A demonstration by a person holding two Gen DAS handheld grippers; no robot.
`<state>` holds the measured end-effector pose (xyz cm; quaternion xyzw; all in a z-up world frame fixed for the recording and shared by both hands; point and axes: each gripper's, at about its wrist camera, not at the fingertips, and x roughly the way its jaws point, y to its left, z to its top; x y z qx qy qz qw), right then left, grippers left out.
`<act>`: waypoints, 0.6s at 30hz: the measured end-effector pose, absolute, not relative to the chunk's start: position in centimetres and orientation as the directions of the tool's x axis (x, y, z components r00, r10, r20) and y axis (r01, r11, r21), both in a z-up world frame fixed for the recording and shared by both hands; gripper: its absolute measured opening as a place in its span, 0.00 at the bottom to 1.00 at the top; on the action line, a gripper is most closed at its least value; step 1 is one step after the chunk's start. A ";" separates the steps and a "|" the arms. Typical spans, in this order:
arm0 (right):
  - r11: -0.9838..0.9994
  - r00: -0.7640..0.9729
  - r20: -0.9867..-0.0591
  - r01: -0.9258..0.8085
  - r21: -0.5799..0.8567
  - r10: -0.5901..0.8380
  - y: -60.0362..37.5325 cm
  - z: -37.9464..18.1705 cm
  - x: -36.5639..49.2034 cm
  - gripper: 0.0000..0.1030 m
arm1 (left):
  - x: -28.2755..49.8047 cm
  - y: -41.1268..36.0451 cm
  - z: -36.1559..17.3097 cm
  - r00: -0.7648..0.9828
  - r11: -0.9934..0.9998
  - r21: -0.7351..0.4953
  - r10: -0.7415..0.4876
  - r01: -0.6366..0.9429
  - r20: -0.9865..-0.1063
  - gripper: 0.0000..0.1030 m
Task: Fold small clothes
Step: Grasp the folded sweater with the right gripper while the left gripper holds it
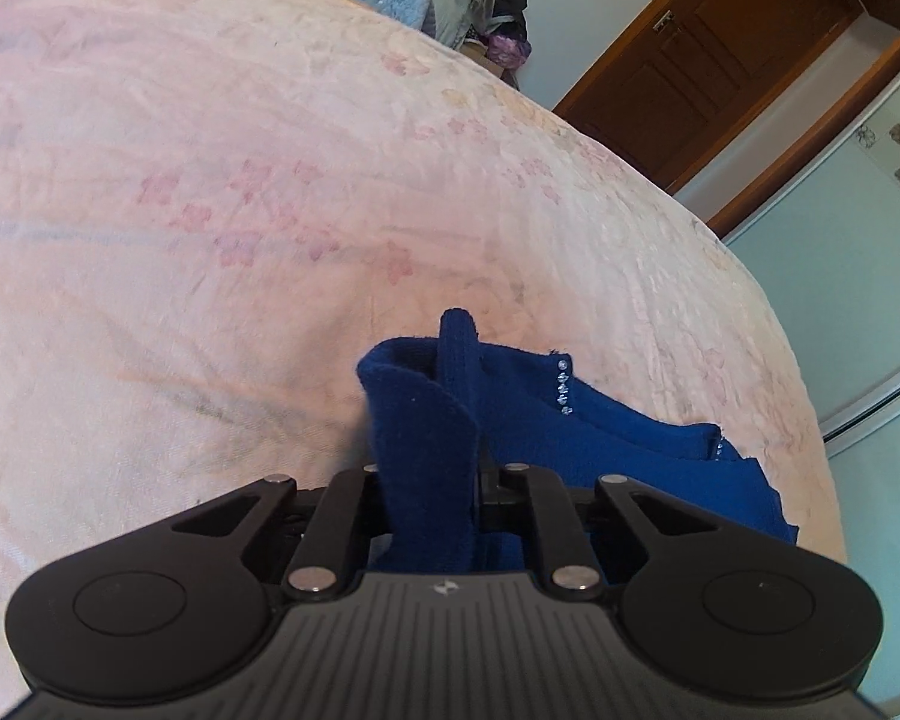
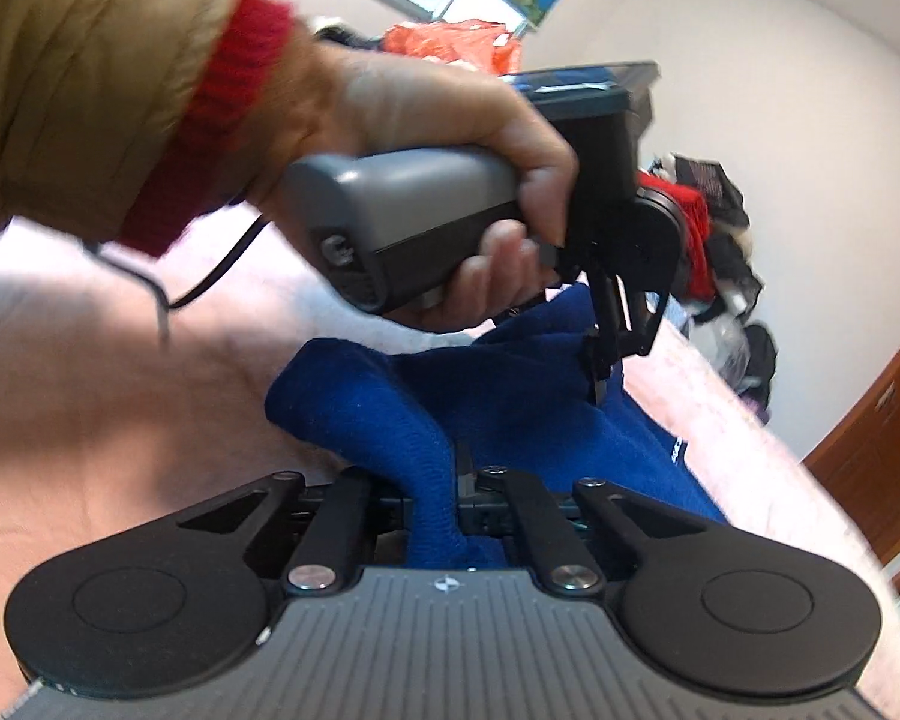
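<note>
Blue knit garment (image 1: 600,438): soft, light, limp, held up over the pink bed (image 1: 210,210) by 2 hand-held grippers.

1 garment, 2 grippers, 1 hand (image 2: 426,120) in view, 1 row of small rhinestones near the garment's edge. Left hand-held gripper (image 1: 432,456) is clamped on a bunched fold of the garment; right hand-held gripper (image 2: 450,468) likewise pinches a thick roll of it. Rest of the cloth sags to the bed beside the grippers. Judgement: stretchy knit, won't slip much, not fragile exc. the stones; best taken at hem/shoulder edges, not mid-panel, so it hangs flat. Clothes pile (image 2: 714,228) sits at the bed's far side.
</note>
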<state>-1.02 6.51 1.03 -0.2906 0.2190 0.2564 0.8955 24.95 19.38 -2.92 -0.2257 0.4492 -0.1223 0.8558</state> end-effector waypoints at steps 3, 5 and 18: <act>0.750 0.774 -0.521 -0.572 -0.332 0.360 4.8 2.7 -1.3 0.04 | 24.8 18.5 -1.4 0.577 0.880 -0.475 -0.392 0.008 -0.717 0.12; 0.780 0.777 -0.507 -0.558 -0.284 0.372 3.5 3.8 -1.3 0.04 | 24.7 17.8 -0.4 0.583 0.884 -0.467 -0.382 0.005 -0.717 0.12; 0.899 0.797 -0.464 -0.439 -0.005 0.387 -6.2 6.1 -0.4 0.04 | 23.9 11.5 3.9 0.616 0.916 -0.402 -0.320 0.007 -0.720 0.12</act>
